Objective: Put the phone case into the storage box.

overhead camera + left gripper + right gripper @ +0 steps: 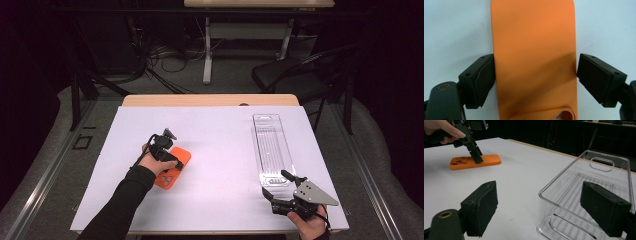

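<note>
Left gripper point(170, 156) is straddling the orange phone case point(534, 60), lying flat at 9 o'clock on the table point(220, 145); jaws apart, one pad point(482, 81) grazing an edge. Centre, then squeeze evenly. Right gripper point(282, 187) is waiting open by the clear bin point(272, 145) at 3 o'clock.

White table cover point(215, 130) under both grippers; beyond the right gripper point(276, 184), past the wooden table edge point(210, 100), a black folding chair point(295, 75); beyond the left gripper point(172, 159), tangled floor cables point(160, 65) and a second desk's white leg point(207, 50).
</note>
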